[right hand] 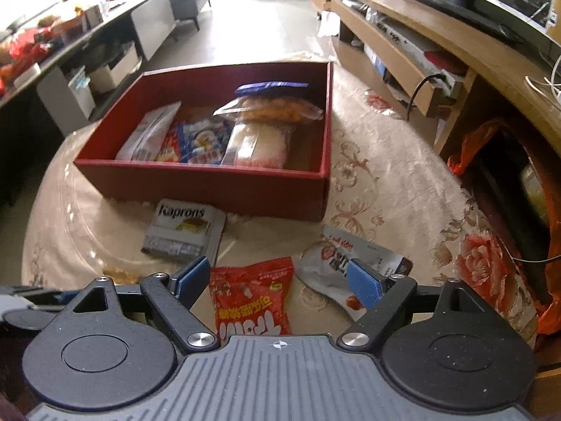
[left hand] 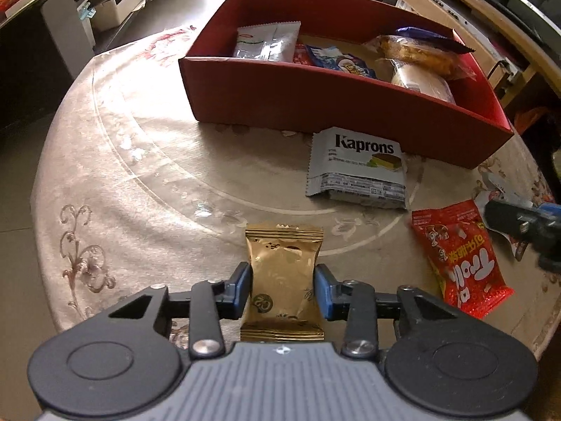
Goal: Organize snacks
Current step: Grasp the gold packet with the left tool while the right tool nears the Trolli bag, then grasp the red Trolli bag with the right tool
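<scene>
Between your left gripper's (left hand: pixel 283 289) jaws sits the gold packet (left hand: pixel 283 280), both blue pads pressed against its sides: you have it clamped across the narrow middle, where the foil gives a firm purchase, while it lies on the desk (left hand: pixel 140 175). That grip should suit a lift toward the red box (left hand: pixel 315 105), which already holds several snacks and stands just beyond.

Your right gripper (right hand: pixel 278 280) has its jaws apart and holds nothing; it hangs over the red candy bag (right hand: pixel 252 298), likely lined up as the next pick. A white-and-red wrapper (right hand: pixel 329 263) lies just beside that bag, and the Kaprons pack (right hand: pixel 184 233) rests close against the box's near wall.

All of it sits on a round desk with a beige floral cloth. Around it you have a tiled floor, a wooden TV stand (right hand: pixel 403 45) and cluttered shelving.
</scene>
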Demonstrator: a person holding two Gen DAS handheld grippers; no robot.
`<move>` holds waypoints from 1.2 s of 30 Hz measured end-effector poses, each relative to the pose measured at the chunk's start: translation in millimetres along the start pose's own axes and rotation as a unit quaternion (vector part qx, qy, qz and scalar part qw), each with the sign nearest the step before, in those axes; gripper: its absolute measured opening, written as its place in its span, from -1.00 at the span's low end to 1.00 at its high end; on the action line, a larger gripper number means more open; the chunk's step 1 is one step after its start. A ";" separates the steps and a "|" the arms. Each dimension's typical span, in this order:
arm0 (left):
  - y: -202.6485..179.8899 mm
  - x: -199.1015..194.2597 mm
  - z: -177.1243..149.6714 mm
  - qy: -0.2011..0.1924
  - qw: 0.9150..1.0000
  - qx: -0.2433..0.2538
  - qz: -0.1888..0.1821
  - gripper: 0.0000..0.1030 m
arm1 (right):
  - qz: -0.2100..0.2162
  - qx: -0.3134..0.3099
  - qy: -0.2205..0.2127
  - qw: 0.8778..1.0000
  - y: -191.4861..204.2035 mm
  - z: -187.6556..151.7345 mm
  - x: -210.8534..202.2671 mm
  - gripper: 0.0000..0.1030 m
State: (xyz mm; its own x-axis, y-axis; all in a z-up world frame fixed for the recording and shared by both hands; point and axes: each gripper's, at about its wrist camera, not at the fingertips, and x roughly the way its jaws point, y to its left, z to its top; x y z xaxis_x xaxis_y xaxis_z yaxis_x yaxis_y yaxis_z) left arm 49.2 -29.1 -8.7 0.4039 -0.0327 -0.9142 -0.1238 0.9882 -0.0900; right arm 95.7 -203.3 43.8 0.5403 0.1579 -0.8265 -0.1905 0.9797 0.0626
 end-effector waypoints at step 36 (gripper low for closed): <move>2.5 16.1 -1.8 -0.007 0.999 0.032 0.034 0.74 | -0.039 -0.006 0.096 0.995 27.0 -16.5 68.5 1.00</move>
State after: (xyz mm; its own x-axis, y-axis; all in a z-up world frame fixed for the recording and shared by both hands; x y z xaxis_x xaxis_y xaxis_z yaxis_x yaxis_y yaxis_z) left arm 53.8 -27.4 -24.4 0.4096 0.0366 -0.9115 -0.0926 0.9957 -0.0017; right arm 114.0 -168.0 -20.4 0.3866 0.0539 -0.9207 -0.1642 0.9864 -0.0112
